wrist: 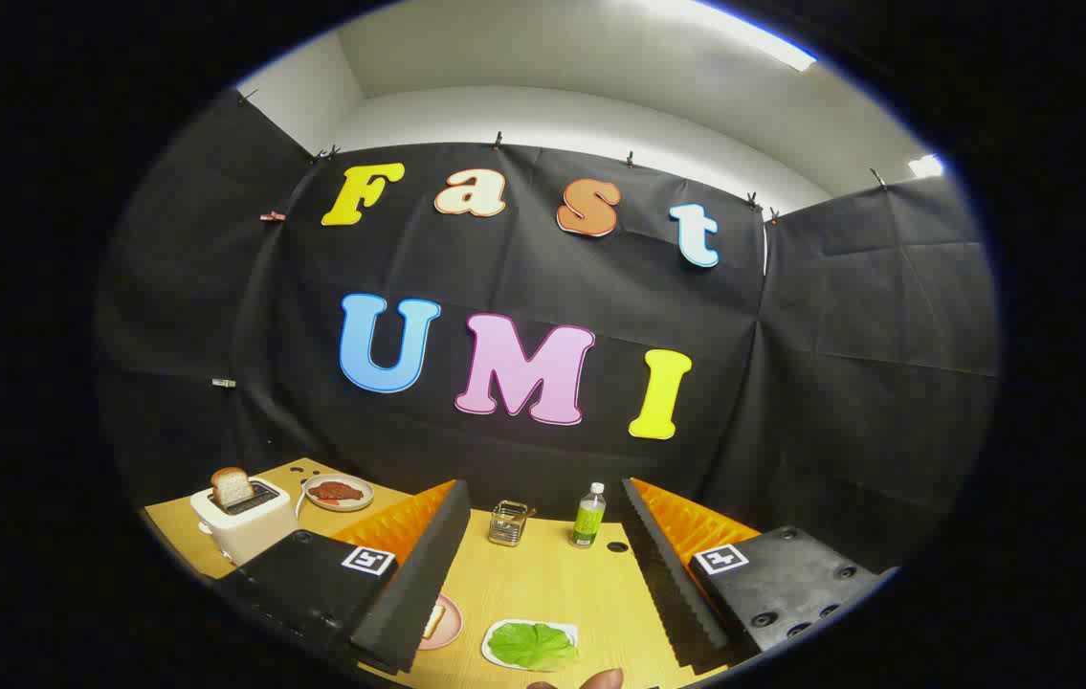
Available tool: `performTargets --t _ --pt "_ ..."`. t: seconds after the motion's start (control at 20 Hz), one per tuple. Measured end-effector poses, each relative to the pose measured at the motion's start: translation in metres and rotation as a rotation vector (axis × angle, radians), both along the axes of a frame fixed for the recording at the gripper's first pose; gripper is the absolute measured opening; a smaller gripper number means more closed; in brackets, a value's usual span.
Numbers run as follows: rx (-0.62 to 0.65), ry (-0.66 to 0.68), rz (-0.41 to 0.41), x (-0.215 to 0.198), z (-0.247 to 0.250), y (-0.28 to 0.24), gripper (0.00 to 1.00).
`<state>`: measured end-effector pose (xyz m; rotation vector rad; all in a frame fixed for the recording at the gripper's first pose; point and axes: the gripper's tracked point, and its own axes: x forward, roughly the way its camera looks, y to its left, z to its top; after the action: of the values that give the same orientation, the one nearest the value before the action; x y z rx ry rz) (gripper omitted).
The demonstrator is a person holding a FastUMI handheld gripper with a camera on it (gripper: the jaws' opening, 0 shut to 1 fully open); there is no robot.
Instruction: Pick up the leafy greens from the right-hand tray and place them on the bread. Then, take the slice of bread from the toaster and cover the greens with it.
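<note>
Gripper view shows the tool [543,574] with fingers wide apart and holding nothing, raised over the surface [543,584]. The greens [533,645] lie on a white tray [495,639] between the fingers, low and near. I judge the first step is not begun: the tool must go down and close on the leaves. The plate [450,627] with bread [433,621] is half hidden behind the left finger. Beyond that finger, the toaster [241,526] holds a slice [231,486].

a staged recording booth: black cloth walls [849,383], wooden table [543,584] with toaster [241,522]
</note>
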<state>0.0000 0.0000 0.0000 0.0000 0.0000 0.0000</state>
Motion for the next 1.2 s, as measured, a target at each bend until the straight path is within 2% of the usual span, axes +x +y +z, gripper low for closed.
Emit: performTargets --t 0.85,1.05,1.2 --pt "-0.013 0.111 0.010 0.001 -0.026 0.003 0.97" --pt "-0.035 0.146 0.044 0.009 -0.039 0.001 0.97" --pt "-0.024 0.253 0.120 0.015 -0.078 0.004 0.97"
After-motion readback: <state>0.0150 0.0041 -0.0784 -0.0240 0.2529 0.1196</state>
